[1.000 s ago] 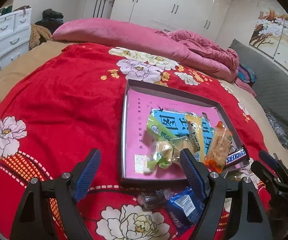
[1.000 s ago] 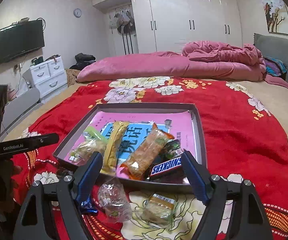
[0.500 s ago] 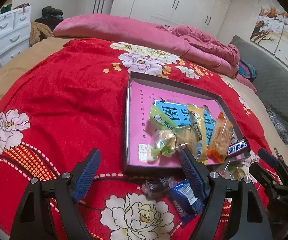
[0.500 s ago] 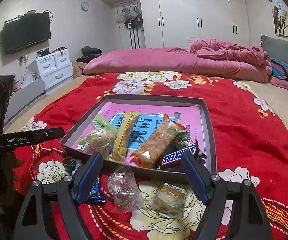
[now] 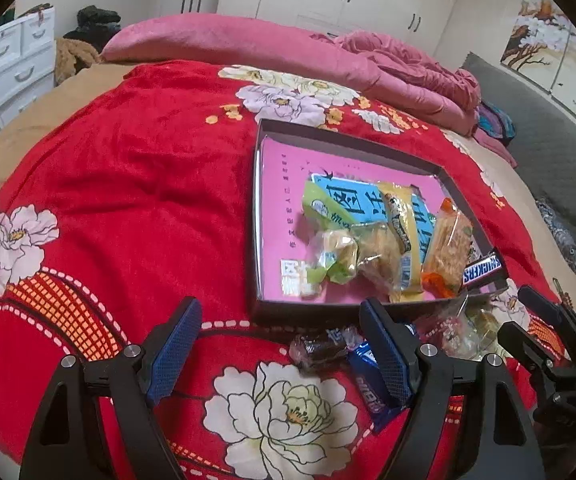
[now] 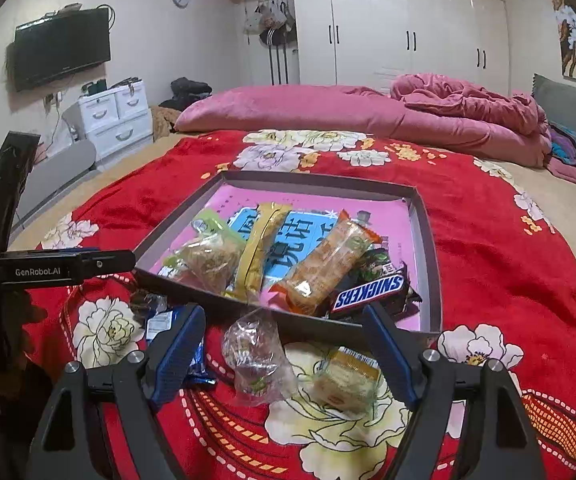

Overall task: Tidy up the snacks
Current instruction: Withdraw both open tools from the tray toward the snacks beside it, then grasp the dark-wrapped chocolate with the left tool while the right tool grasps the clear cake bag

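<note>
A shallow grey box [image 5: 257, 216] [image 6: 424, 240] with a pink floor lies on the red floral blanket and holds several snacks, among them a Snickers bar [image 5: 482, 270] [image 6: 370, 292], an orange pack [image 6: 324, 268] and a yellow pack [image 6: 260, 250]. Loose on the blanket in front of it lie a blue packet [image 5: 368, 390] [image 6: 160, 322], a dark candy [image 5: 320, 350], a clear bag [image 6: 258, 356] and a small pastry pack [image 6: 346, 380]. My left gripper [image 5: 280, 344] is open above the blanket, left of the blue packet. Open as well, my right gripper [image 6: 284, 344] hovers over the clear bag and the pastry pack.
A pink quilt [image 6: 328, 108] lies across the far side of the bed. White drawers [image 6: 116, 116] and a wall TV [image 6: 62, 54] stand at the left, a grey headboard [image 5: 548, 132] at the right. The other gripper shows at each view's edge.
Both views have tilted slightly, so the box and loose snacks sit a little higher in the frame. Both grippers stay open and nothing was taken hold of.
</note>
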A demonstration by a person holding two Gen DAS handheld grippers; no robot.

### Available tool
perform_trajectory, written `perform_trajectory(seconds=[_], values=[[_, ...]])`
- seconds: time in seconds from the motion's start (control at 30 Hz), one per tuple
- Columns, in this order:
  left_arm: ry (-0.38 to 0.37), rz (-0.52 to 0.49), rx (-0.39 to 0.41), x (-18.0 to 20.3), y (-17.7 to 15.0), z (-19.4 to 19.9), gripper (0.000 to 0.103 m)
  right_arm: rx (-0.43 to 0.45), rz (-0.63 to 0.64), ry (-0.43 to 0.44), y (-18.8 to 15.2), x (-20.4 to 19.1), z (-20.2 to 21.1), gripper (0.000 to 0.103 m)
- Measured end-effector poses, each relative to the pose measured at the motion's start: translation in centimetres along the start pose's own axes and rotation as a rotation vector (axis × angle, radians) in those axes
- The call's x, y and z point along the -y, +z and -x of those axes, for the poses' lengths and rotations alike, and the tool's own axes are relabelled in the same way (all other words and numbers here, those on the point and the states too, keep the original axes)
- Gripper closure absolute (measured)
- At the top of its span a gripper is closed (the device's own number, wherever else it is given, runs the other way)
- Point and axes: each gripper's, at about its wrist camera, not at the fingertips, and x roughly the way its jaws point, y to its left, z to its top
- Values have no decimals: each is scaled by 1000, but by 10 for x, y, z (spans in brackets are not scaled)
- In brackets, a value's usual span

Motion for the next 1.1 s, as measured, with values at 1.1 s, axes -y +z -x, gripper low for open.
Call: perform_trajectory(seconds=[1.1], values=[[-15, -1, -178, 18, -13, -43, 42, -228, 183, -49, -23, -36, -65, 51]])
